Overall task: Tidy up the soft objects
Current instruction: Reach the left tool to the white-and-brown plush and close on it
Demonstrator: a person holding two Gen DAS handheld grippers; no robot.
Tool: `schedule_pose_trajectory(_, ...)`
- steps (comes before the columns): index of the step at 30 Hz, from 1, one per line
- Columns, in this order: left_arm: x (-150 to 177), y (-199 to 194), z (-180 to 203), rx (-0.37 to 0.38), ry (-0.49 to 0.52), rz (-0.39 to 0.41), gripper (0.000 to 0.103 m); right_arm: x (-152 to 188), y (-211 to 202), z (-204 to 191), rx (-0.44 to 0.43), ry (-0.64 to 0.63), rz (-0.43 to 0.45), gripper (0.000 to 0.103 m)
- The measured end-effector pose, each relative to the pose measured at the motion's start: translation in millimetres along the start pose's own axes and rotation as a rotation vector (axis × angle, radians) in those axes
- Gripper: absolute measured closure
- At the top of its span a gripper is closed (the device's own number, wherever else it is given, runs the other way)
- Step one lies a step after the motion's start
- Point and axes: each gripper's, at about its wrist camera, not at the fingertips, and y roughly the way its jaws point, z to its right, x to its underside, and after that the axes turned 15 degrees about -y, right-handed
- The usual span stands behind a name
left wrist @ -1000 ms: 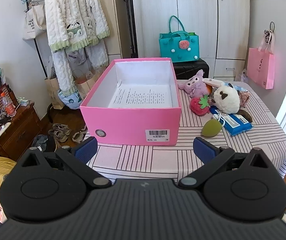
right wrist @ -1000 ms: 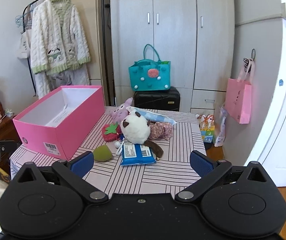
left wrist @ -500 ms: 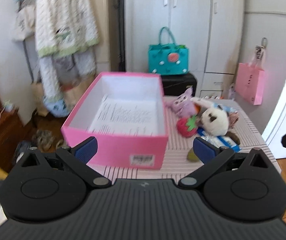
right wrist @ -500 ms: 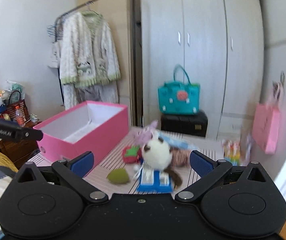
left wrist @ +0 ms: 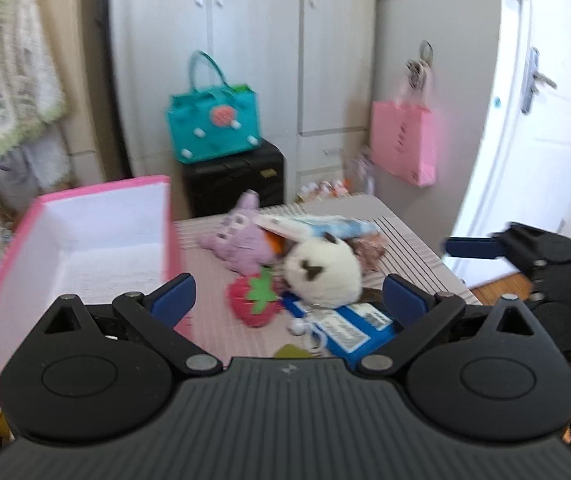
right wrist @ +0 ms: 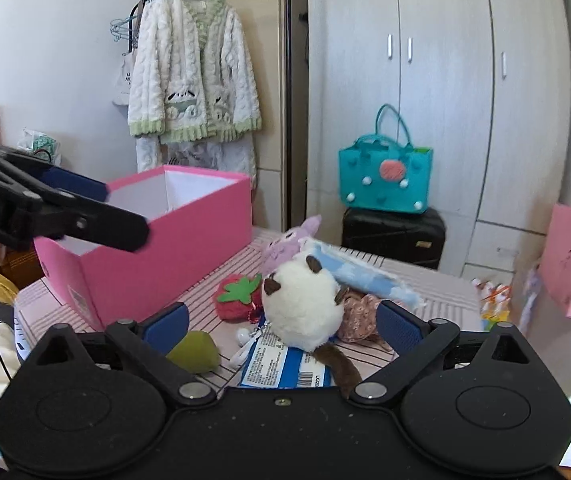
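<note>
While both grabbers, the left gripper (left wrist: 288, 295) and the right gripper (right wrist: 281, 323), are spread wide with nothing in them, the big pink box (right wrist: 173, 240) sits open on the striped table (right wrist: 433, 284), white inside. Next to it lies a heap of soft toys: a round white fluffy one (right wrist: 303, 312) with brown ears, a purple one (left wrist: 241, 240) and a red strawberry (right wrist: 237, 296). Lower down are a blue packet (right wrist: 285, 368) with a barcode and tiny words too small to read, and a little green lump (right wrist: 195, 352).

A striped table (right wrist: 437, 292) fills the lower middle of the frame. On it, at left, stands a pink box (right wrist: 157, 256). Right of it lie a strawberry plush (right wrist: 237, 298), a green sponge (right wrist: 195, 350), a blue packet (right wrist: 289, 368) and a purple plush (right wrist: 285, 246).
</note>
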Motion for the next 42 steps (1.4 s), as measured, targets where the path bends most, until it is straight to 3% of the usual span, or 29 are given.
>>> schedule_pose_trajectory(7, -7.4, 63.4, 16.7, 0.040, -0.015, -0.086, 0.003, 13.0, 46.6, 7.4, -0.031, -0.026, -0.028, 0.011)
schedule_pose_trajectory(14, -13.7, 111.1, 17.9, 0.013, -0.003, -0.163, 0.014, 22.8, 75.1, 27.0, -0.081, 0.027, -0.051, 0.017)
schedule_pose_trajectory(21, -23.1, 153.0, 8.4, 0.029, -0.117, -0.261, 0.015, 28.1, 97.5, 44.6, -0.147, 0.134, -0.071, 0.027)
schedule_pose_trajectory(23, -20.0, 155.9, 8.1, 0.013, -0.109, -0.245, 0.016, 30.5, 101.6, 47.0, -0.157, 0.155, -0.075, 0.029)
schedule_pose_trajectory(25, -17.5, 155.0, 8.0, -0.006, -0.096, -0.213, 0.021, 31.3, 103.4, 47.6, -0.182, 0.166, -0.073, 0.039)
schedule_pose_trajectory(29, -16.7, 156.7, 5.0, 0.026, -0.107, -0.228, 0.034, 32.7, 102.8, 44.1, -0.179, 0.157, -0.066, 0.041)
schedule_pose_trajectory(34, -13.9, 156.5, 2.5, 0.036, -0.135, -0.221, 0.042, 33.0, 101.0, 44.3, -0.170, 0.171, -0.063, 0.044)
schedule_pose_trajectory(42, -12.5, 139.2, 1.5, 0.047, -0.168, -0.217, 0.043, 26.2, 92.0, 37.4, -0.161, 0.169, -0.069, 0.044)
